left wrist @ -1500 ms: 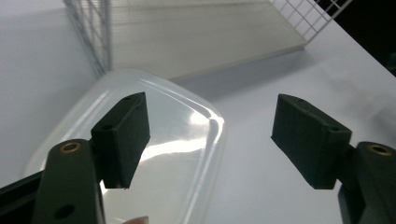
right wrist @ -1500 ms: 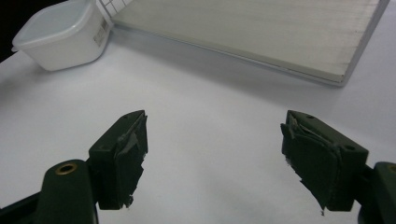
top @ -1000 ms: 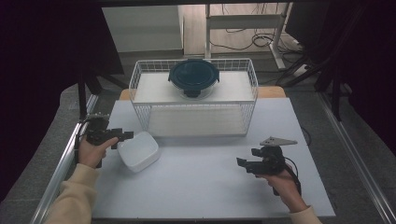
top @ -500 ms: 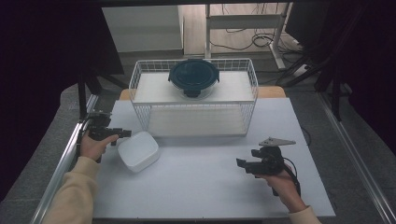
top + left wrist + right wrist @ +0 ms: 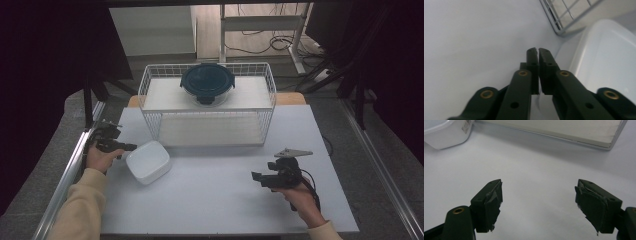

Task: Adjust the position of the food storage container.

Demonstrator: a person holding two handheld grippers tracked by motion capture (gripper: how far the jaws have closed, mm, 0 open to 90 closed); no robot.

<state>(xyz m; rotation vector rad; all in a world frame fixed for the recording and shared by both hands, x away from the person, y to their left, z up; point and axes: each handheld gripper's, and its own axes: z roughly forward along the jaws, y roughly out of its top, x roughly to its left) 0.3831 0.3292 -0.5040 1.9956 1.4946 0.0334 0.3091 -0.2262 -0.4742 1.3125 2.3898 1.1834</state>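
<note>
Left gripper [image 5: 538, 53], jaws just pressed together empty, sat beside the white lidded container [image 5: 147, 161]; right gripper [image 5: 539, 202] stayed spread. Best pushed squarely, gently.

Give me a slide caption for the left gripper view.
Left gripper, jaws shut on nothing, beside the white container near the wire basket's corner.

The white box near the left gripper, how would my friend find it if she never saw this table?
Start at the big wire basket at the back of the white table. Just in front of its left corner, beside the left gripper, sits the white box. It is low, squarish with rounded corners and plain white, unlike the round dark container up on the basket.
</note>
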